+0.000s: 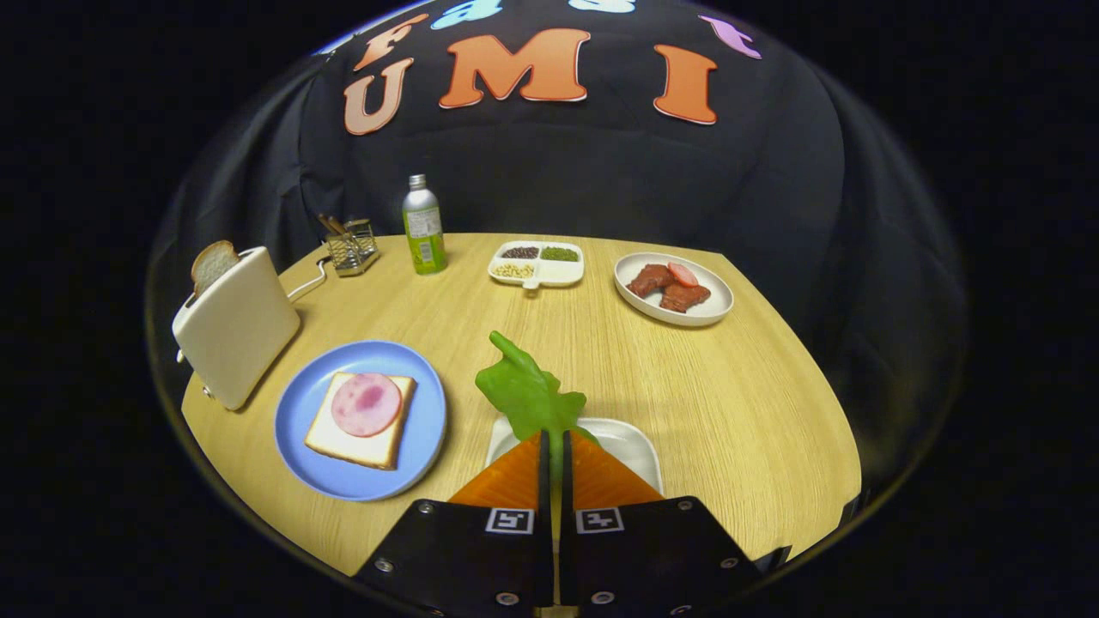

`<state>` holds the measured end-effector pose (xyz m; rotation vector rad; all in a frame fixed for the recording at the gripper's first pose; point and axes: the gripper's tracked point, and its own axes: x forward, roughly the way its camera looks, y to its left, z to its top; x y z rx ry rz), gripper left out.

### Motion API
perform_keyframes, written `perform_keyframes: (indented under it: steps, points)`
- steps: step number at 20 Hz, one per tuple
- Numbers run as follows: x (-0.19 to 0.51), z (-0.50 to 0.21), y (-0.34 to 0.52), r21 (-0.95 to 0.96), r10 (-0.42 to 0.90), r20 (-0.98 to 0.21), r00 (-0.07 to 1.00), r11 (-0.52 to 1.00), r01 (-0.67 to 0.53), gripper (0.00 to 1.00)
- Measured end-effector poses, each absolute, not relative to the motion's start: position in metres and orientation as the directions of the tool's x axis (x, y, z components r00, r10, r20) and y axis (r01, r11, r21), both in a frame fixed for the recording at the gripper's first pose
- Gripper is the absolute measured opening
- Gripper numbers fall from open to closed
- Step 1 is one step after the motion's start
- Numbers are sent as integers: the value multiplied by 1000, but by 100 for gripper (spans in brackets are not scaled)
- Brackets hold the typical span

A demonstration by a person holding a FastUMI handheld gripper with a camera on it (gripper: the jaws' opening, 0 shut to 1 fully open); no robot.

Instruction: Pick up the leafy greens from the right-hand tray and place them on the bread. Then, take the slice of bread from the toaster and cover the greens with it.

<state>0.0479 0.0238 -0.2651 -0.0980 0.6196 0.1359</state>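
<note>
A toaster (236,330) holds a bread slice (212,263); beside it a blue plate (300,412) carries bread (356,433) with ham (367,403). The claw (555,442), nearly closed, pinches the greens (528,395) above the white tray (631,446).

Wooden table (687,386): toaster (236,335), plates, bottle (423,226).

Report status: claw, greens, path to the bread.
Claw shut on leafy greens, above white tray. Bread with ham on blue plate, fingers' left. Path open.
</note>
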Motion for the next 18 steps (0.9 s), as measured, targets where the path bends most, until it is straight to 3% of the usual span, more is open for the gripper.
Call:
perform_keyframes:
  steps: [10, 18]
  points:
    - [50, -232, 103, -54, 211, -546, 811, 957, -285, 4]
    - [42, -244, 148, -52, 255, -569, 781, 937, -344, 3]
